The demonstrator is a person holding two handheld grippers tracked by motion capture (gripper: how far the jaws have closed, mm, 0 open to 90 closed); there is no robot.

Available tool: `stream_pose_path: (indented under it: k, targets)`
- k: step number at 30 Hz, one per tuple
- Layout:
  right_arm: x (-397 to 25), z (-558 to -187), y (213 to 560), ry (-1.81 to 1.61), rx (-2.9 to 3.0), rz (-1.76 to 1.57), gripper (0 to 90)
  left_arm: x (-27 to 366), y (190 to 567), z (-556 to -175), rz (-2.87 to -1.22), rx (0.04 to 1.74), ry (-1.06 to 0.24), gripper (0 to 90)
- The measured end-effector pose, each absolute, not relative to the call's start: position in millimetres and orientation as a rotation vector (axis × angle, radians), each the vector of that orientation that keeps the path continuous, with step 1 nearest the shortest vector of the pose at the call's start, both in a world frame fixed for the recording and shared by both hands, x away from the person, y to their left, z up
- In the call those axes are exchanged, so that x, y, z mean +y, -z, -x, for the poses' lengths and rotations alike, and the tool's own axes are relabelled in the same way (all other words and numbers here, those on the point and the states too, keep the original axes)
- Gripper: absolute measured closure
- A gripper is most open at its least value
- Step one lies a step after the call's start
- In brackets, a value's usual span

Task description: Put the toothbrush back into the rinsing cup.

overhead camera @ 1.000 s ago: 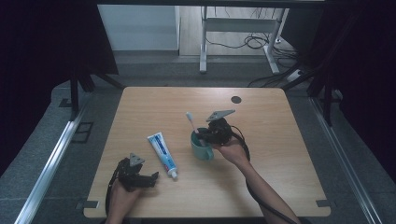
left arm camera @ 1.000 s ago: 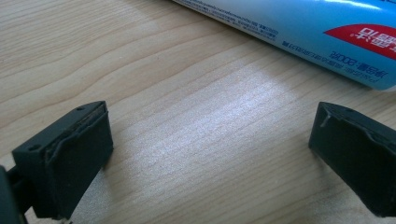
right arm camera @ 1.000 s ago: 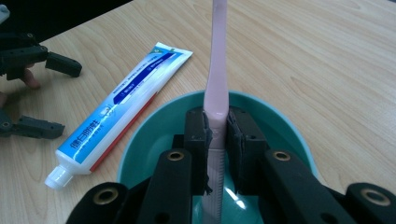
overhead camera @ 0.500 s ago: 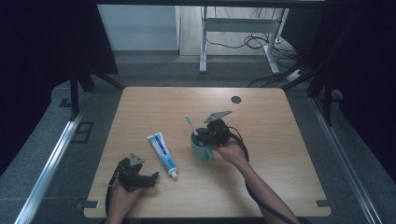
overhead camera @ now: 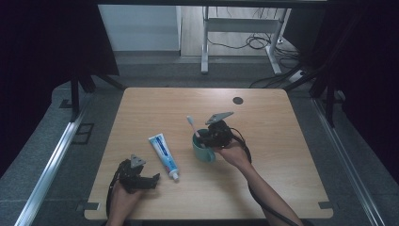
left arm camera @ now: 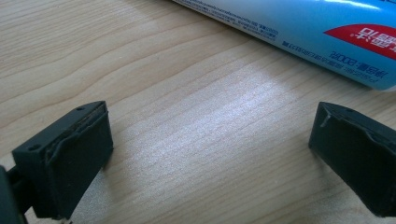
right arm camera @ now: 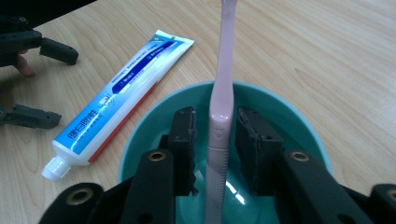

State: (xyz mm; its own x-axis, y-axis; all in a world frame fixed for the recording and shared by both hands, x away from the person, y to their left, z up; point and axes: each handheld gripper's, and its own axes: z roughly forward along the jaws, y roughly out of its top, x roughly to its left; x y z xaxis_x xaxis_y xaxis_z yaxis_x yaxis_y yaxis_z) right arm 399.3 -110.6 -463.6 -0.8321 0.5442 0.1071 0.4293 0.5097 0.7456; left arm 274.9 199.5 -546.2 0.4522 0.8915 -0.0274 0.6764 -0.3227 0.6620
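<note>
Though partly legible (Chinese characters), toothpaste tube (right arm camera: 116, 100) lies flat.

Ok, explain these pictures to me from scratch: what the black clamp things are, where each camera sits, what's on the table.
A person sits at a wooden table and holds a hand-operated gripper in each hand; there is no robot arm. The high view looks down from above. Each of the other two views comes from a camera riding on one gripper, looking along its black jaws.

The left gripper rests low over bare wood, jaws wide apart, beside a toothpaste tube lying flat. The right gripper reaches into a teal cup with a pink toothbrush upright between its jaws. A narrow gap shows on each side of the handle, so whether it is gripped is unclear.
</note>
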Motion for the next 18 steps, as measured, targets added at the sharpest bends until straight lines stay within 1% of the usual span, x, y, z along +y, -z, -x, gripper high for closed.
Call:
stream_pose_path:
  k: [6, 11, 18]
  targets:
    - [-113, -396, 455, -1.228, 2.591, -0.817, 57.9, 199, 546, -275, -2.1, 1.304, -0.461, 0.0]
    - [-116, -393, 449, -1.217, 2.602, -0.801, 47.1, 199, 546, -275, -2.1, 1.304, -0.461, 0.0]
    - [-125, -389, 442, -1.219, 2.609, -0.793, 37.4, 199, 546, -275, -2.1, 1.304, -0.461, 0.0]
